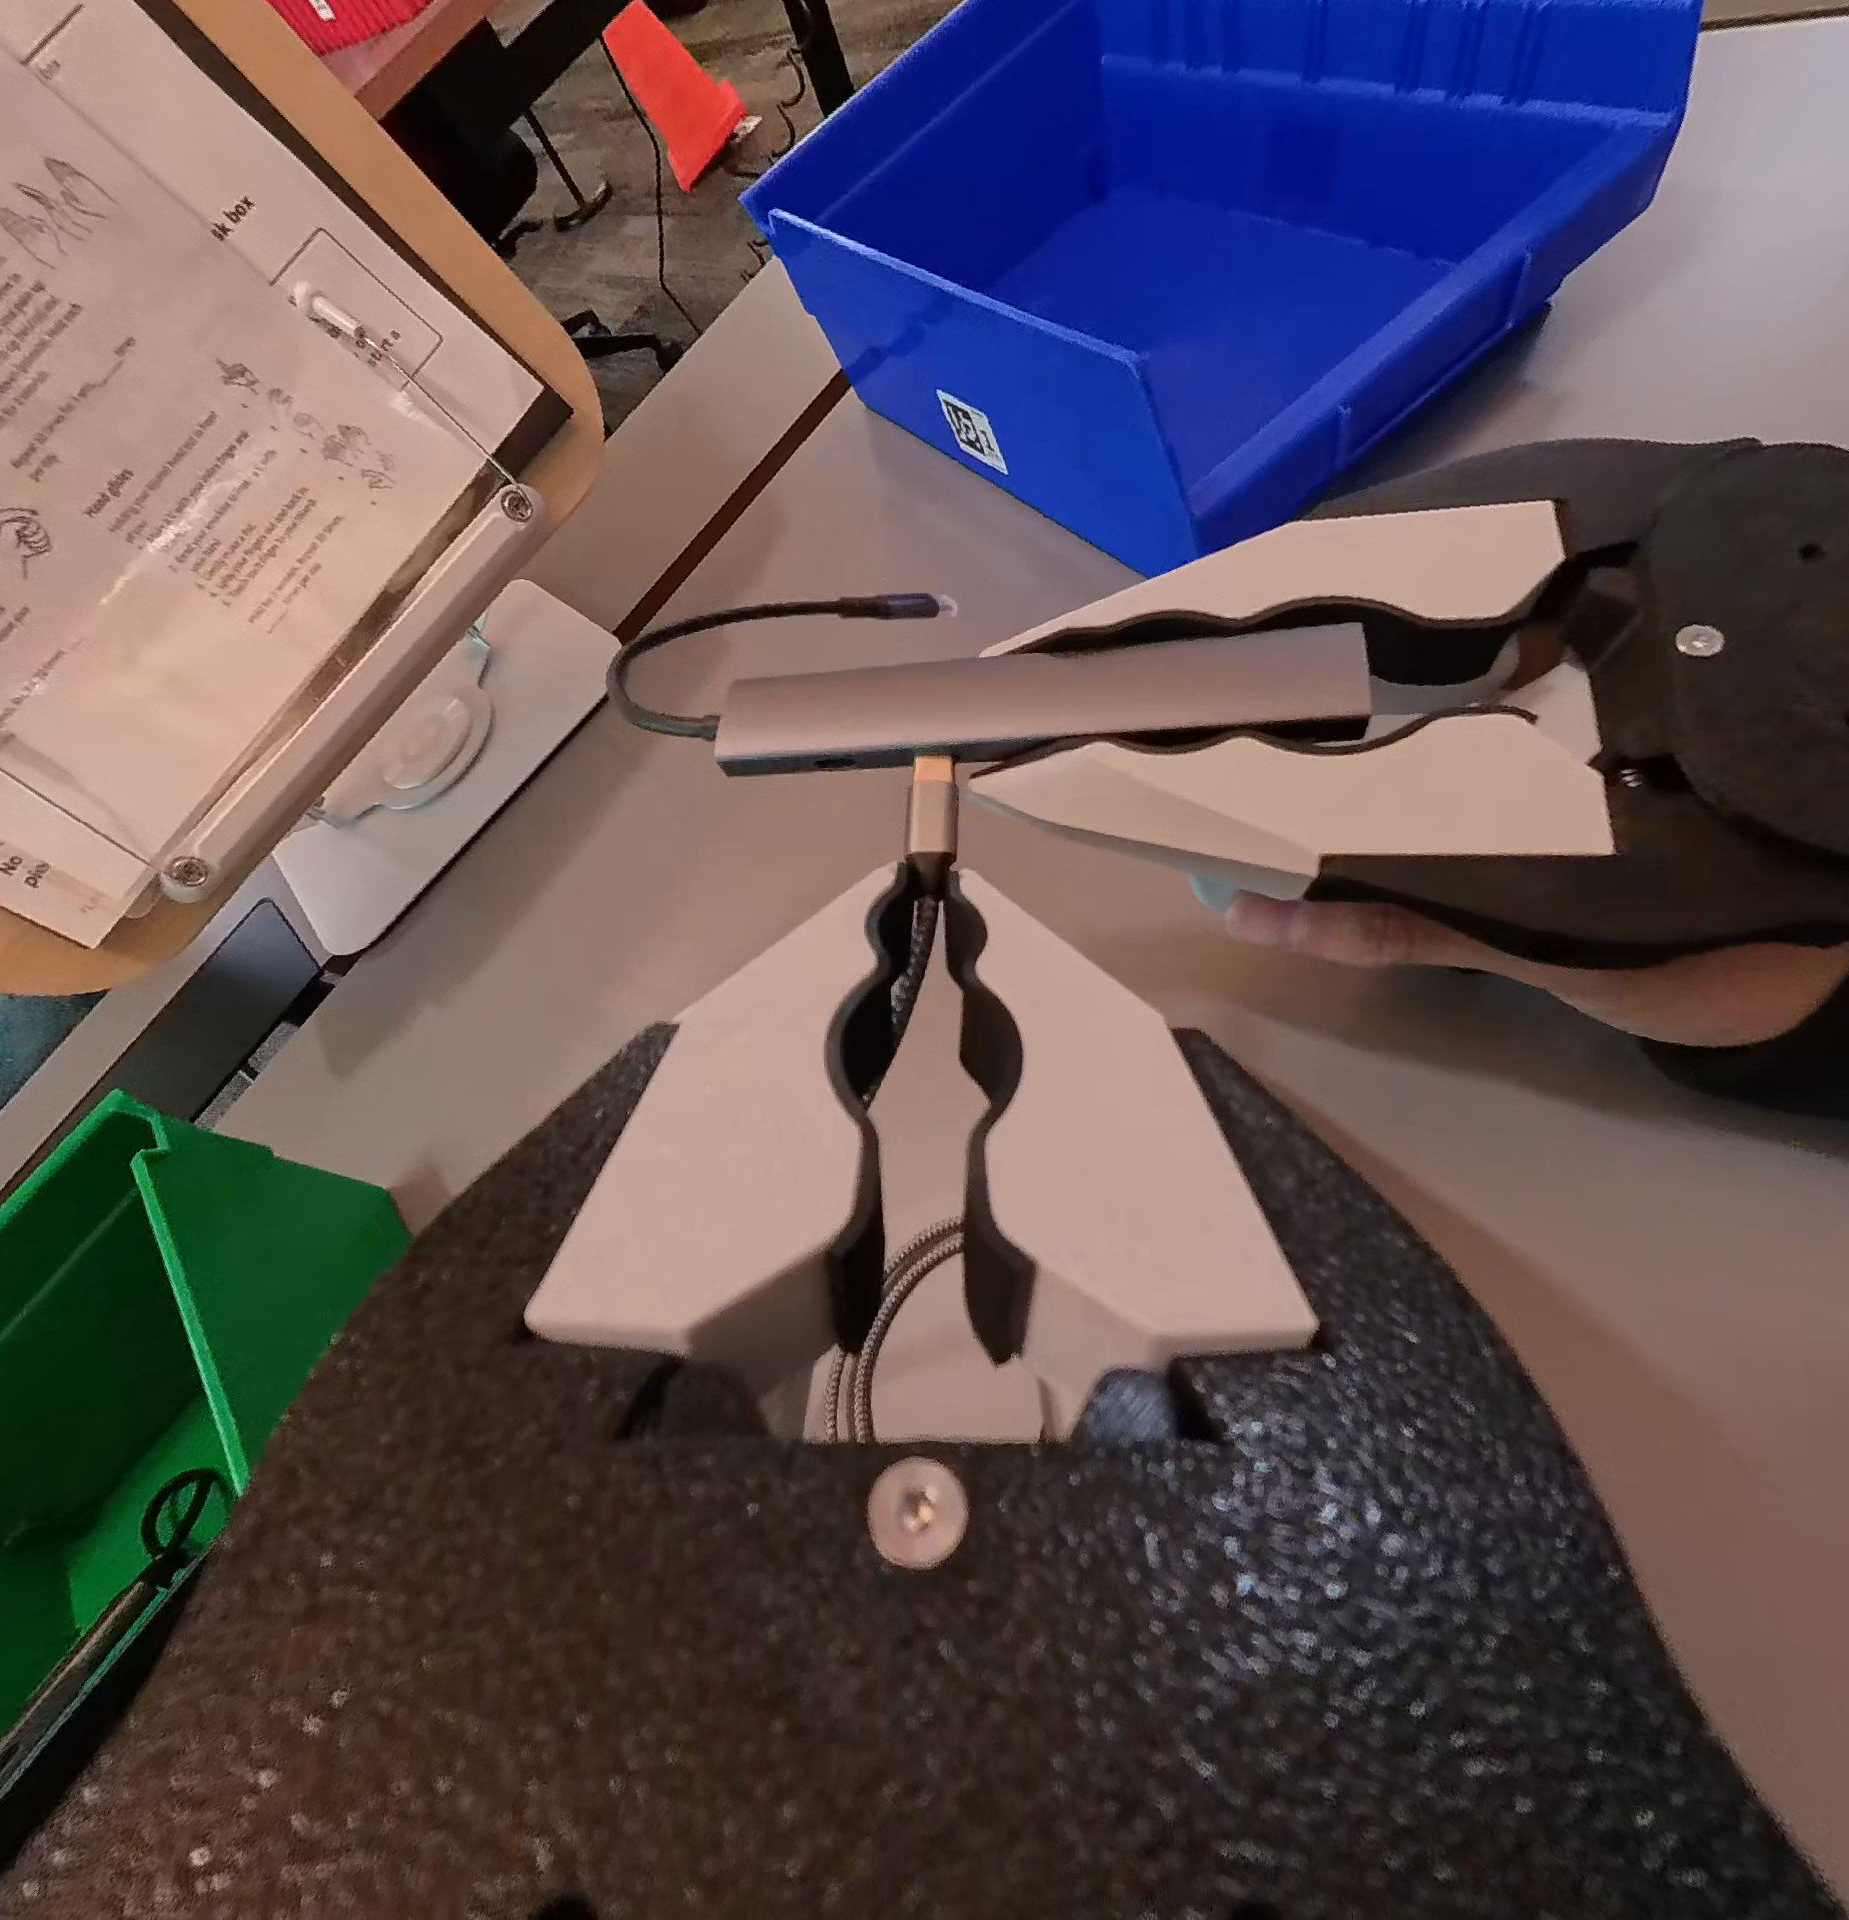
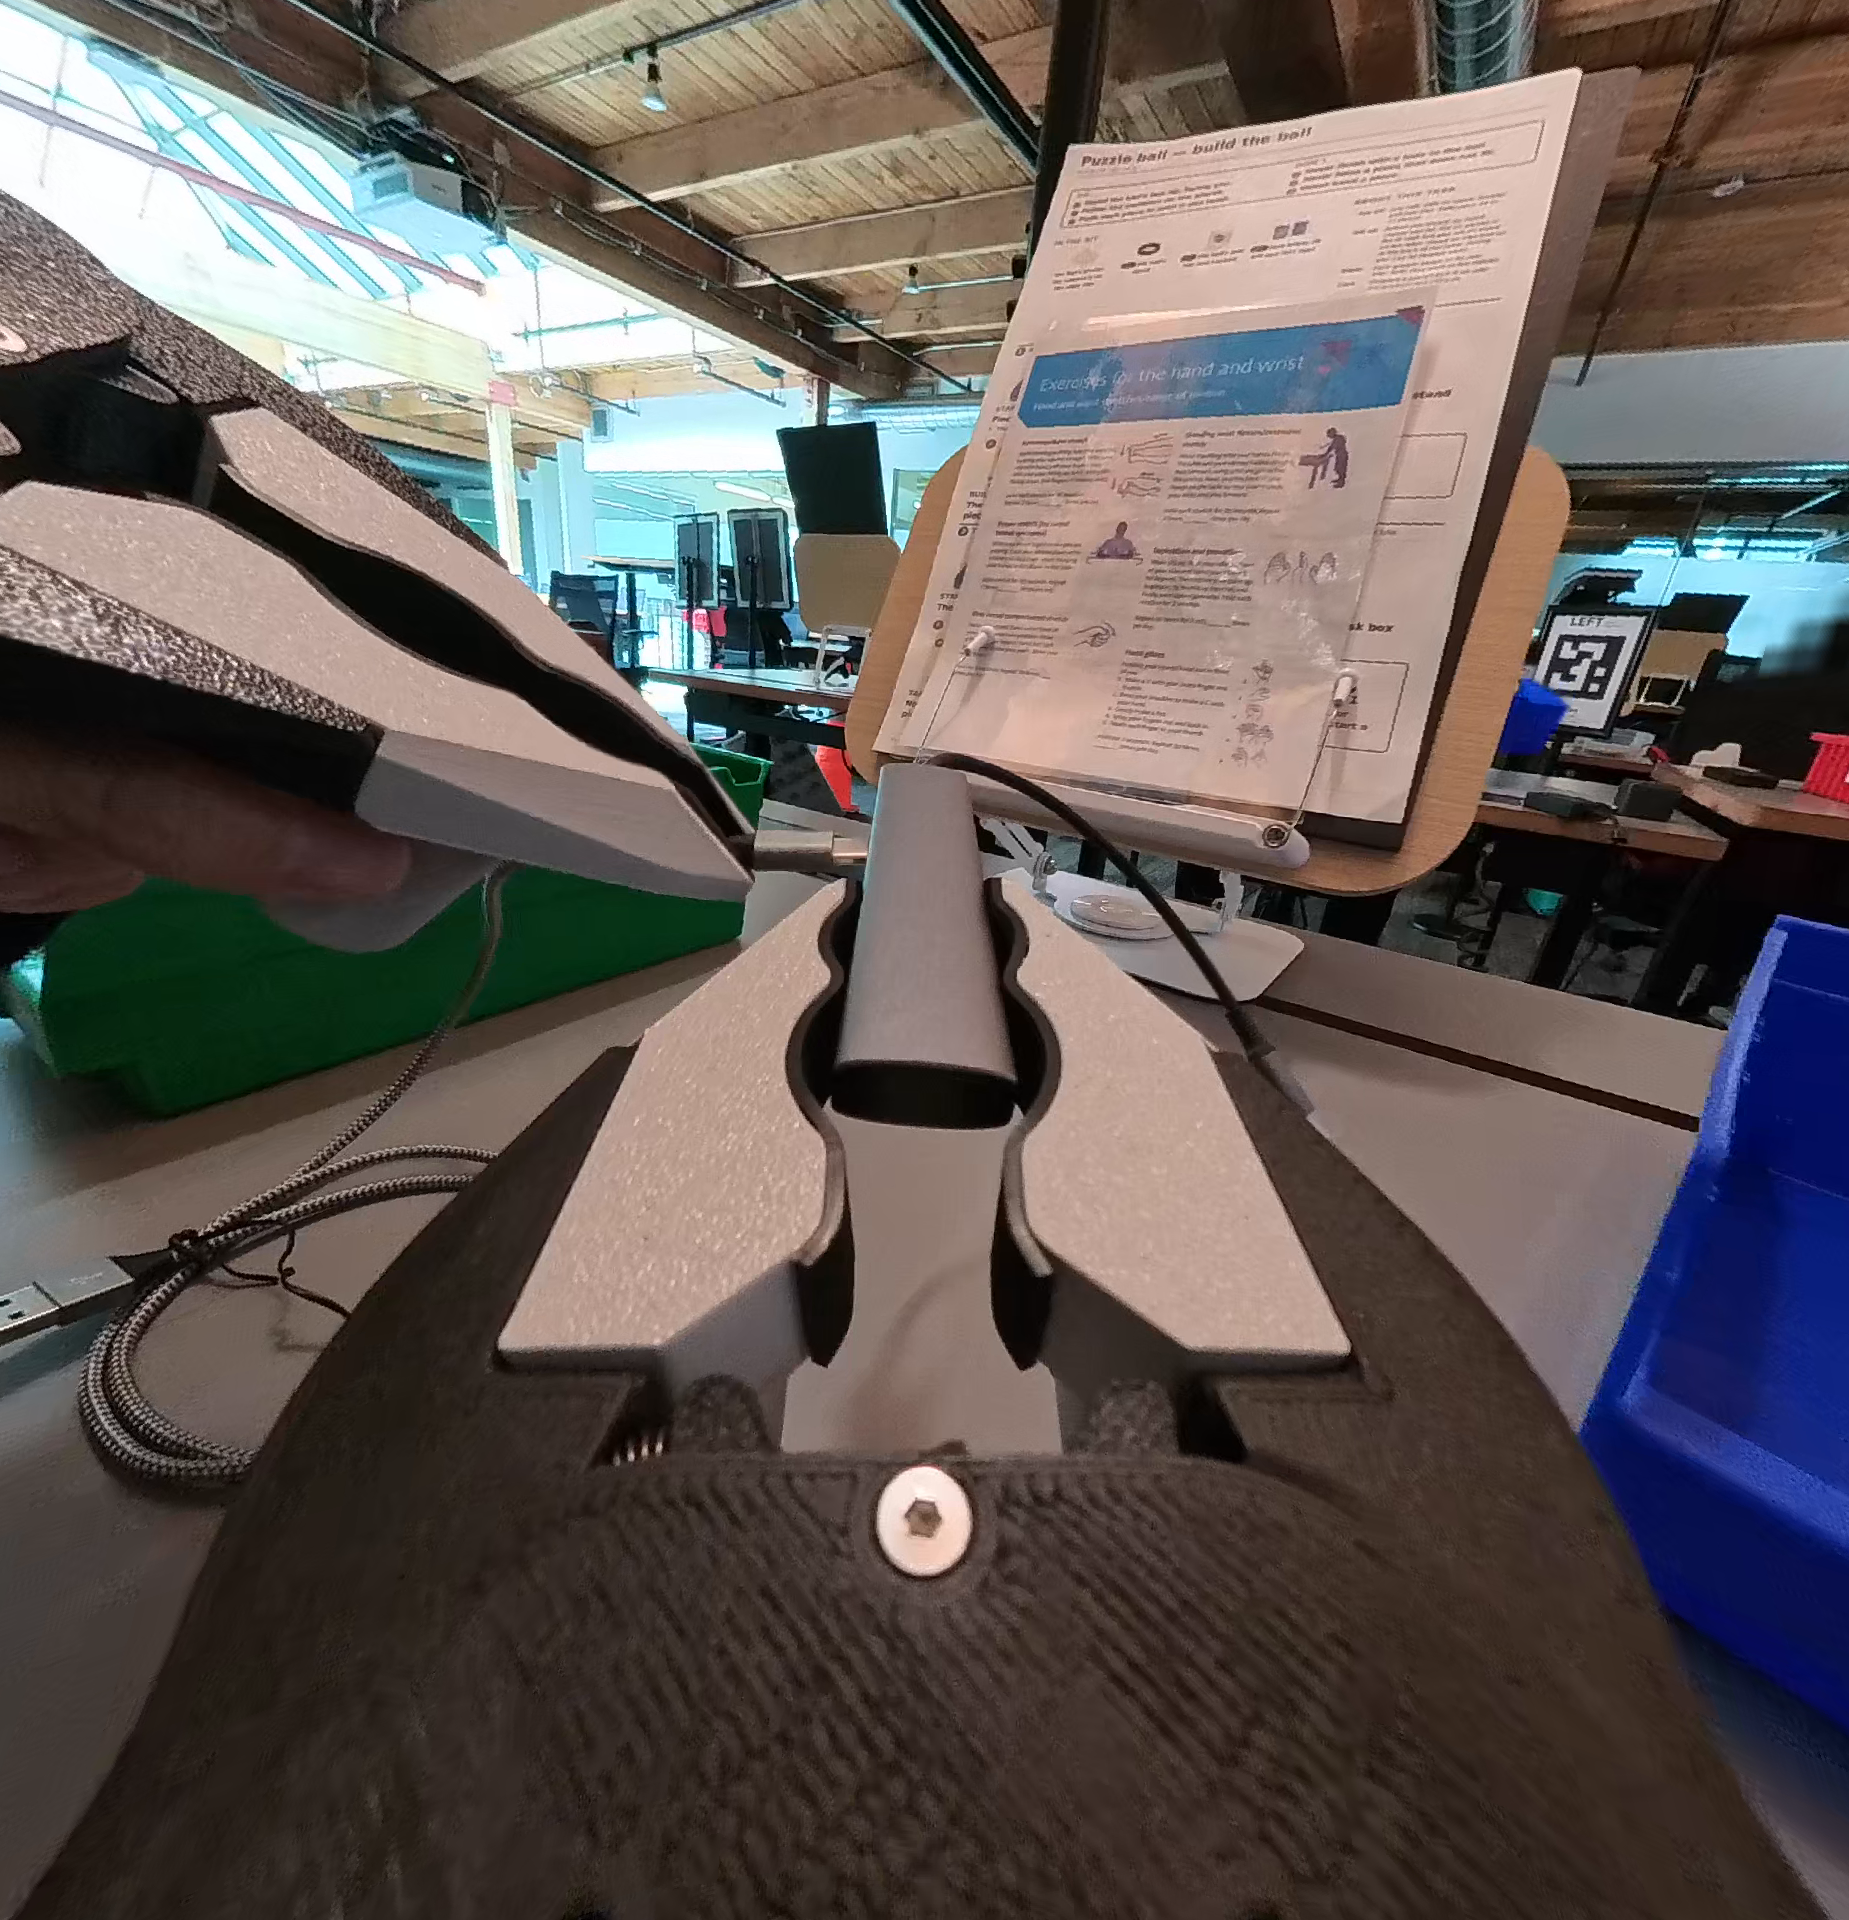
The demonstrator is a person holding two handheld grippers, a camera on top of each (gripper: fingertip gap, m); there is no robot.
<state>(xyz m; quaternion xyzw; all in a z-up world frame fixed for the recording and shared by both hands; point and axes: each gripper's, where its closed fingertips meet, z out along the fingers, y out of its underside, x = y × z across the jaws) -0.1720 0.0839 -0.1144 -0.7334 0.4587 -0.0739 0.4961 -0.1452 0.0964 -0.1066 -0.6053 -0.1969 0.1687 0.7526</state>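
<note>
Black gripper housings fill the near edge of both wrist views, each with grey fingers reaching forward over the grey table (image 1: 1522,1299). Largest around them are a blue bin (image 1: 1211,270) beyond the grippers and a green bin (image 1: 120,1351) at the left, then a document stand (image 2: 1211,540) holding printed sheets at the table's far side. Between the grippers sits a slim grey hub (image 1: 1003,707), lifted off the table. The right gripper (image 2: 925,935) comes in level from the right, its fingers clamped on the hub's long sides; a hand (image 1: 1419,945) shows beneath it. The left gripper (image 1: 925,883) points straight at the hub's side, fingers pressed together on a braided cable (image 2: 276,1247) just behind its metal plug (image 1: 932,816). That plug meets a port in the hub's side edge, and it looks seated or very nearly so; how deep it sits cannot be told. The cable's slack lies bundled on the table with its flat plug (image 2: 26,1314) free. The hub's own short black lead (image 1: 671,655) curls away, its connector unattached.
</note>
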